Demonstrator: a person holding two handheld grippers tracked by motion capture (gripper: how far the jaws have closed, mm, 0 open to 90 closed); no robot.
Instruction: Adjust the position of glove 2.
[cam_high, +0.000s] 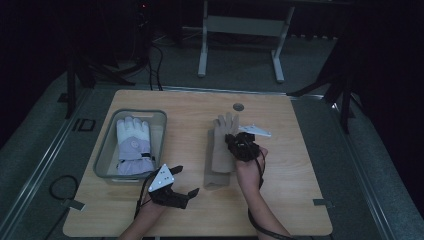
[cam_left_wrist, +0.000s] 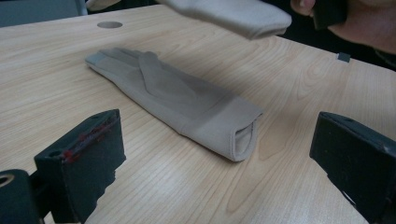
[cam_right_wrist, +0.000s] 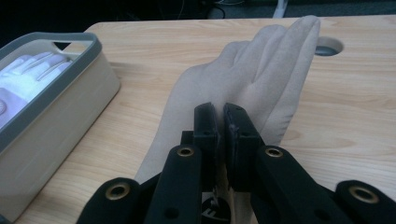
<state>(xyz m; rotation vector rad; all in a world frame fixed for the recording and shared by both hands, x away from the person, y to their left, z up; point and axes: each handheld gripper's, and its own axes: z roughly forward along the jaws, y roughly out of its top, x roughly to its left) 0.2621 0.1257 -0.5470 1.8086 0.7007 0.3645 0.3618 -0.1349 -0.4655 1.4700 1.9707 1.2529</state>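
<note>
Left gripper view is showing the left tongs (cam_left_wrist: 219, 154) gaping wide and empty, a beige glove (cam_left_wrist: 177, 100) lying on the desk (cam_left_wrist: 56, 93) just ahead, cuff nearest, while the right tongs (cam_right_wrist: 220, 122) are pinching, seemingly lifting, a second beige glove (cam_right_wrist: 261, 74).

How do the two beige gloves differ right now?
The held glove is clamped in the shut right gripper and raised off the table; the lying glove rests flat on it, untouched. The held glove's fingers spread slightly; the lying glove's lie together. Both are plain beige.
</note>
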